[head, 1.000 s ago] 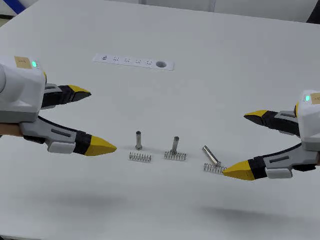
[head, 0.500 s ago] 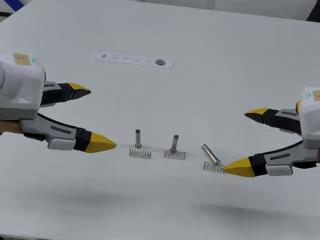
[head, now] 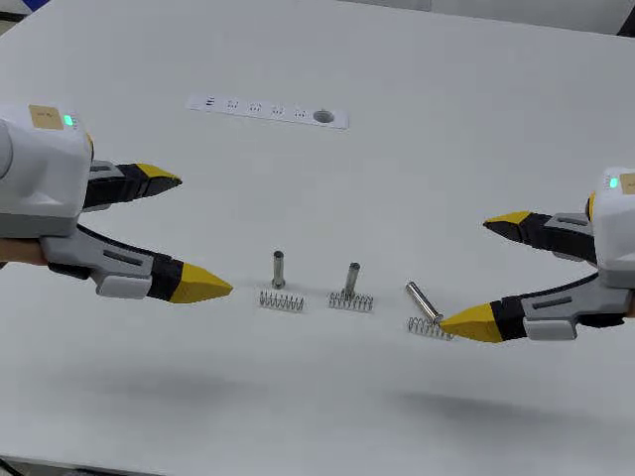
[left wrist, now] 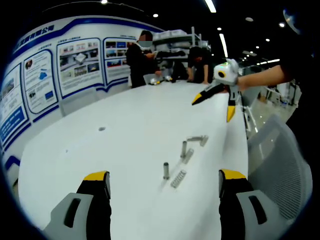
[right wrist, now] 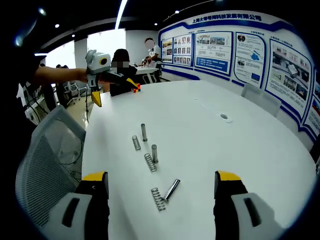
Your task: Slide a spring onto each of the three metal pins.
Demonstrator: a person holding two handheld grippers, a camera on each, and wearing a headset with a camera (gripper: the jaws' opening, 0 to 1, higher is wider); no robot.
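Three small metal pins sit mid-table. The left pin (head: 278, 269) and middle pin (head: 352, 280) stand upright; the right pin (head: 421, 301) lies on its side. A bare spring lies in front of each: left spring (head: 281, 300), middle spring (head: 350, 302), right spring (head: 428, 326). My left gripper (head: 195, 234) hovers open to the left of the pins, with nothing between its jaws. My right gripper (head: 474, 273) is open too, its lower fingertip (head: 458, 321) right beside the right spring. The pins and springs (left wrist: 178, 178) appear ahead of the left jaws, and the lying pin (right wrist: 171, 189) ahead of the right jaws.
A white power strip (head: 267, 110) lies flat farther back on the white table (head: 446, 139). A mesh chair (right wrist: 47, 150) stands at the table's near edge. People stand at the table's far end (left wrist: 145, 55).
Both grippers have hardly moved; the right one's lower fingertip stays by the right spring. The small shift of the picture comes from the head camera.
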